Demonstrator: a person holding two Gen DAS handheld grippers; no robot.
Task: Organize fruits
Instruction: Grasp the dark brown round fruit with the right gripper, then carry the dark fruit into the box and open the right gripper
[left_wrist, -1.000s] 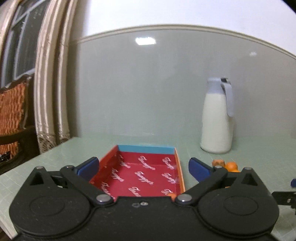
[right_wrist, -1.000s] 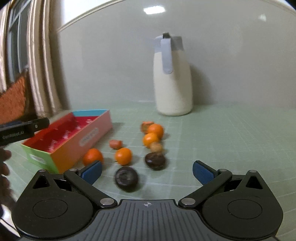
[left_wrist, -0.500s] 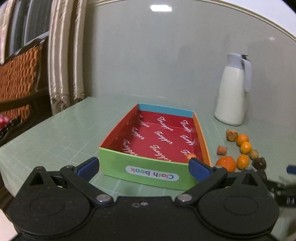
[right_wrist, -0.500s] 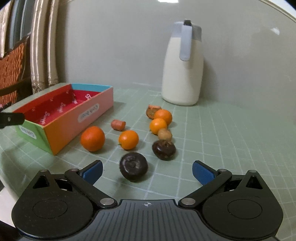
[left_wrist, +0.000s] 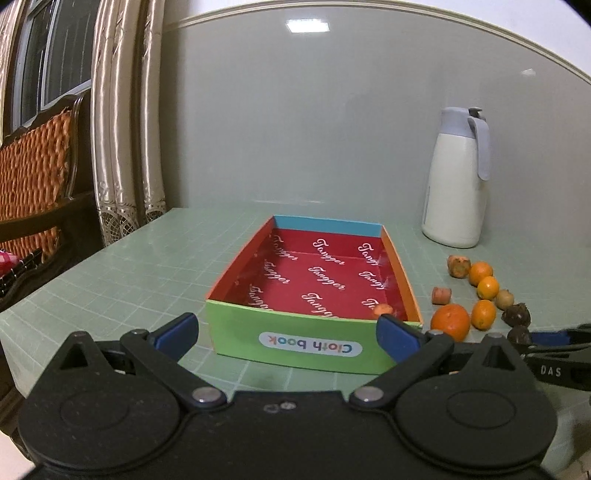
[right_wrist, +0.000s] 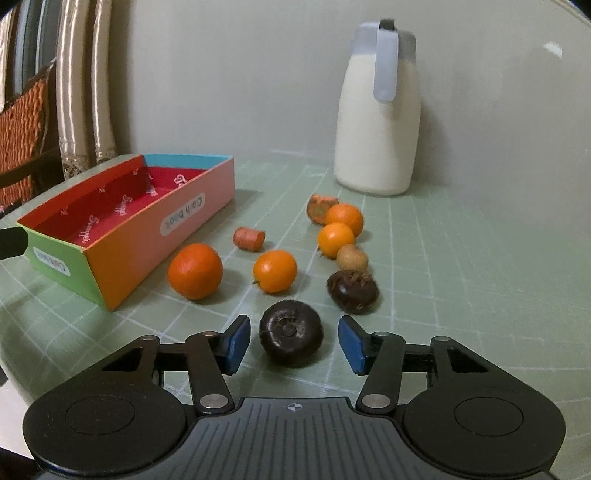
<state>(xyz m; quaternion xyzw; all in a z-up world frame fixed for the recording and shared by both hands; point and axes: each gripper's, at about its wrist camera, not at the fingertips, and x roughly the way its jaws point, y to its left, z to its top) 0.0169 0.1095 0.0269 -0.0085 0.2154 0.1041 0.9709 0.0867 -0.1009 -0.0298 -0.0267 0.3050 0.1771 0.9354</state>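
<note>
While the dark round fruit (right_wrist: 291, 333) sits on the green desk (right_wrist: 461, 266), the right hand-held gripper (right_wrist: 293, 342) has its two blue fingers on either side of it, open a bit wider than the fruit and not touching it. Just past it lie another dark fruit (right_wrist: 352, 291), a small brown one (right_wrist: 351, 257), four oranges and what may be carrot bits. The colorful box (left_wrist: 314, 332) stands to their left with one small orange piece (left_wrist: 383, 308) inside. The left hand-held gripper (left_wrist: 288, 334) is open wide in front of the box. A white jug (right_wrist: 378, 125) stands at the back.
</note>
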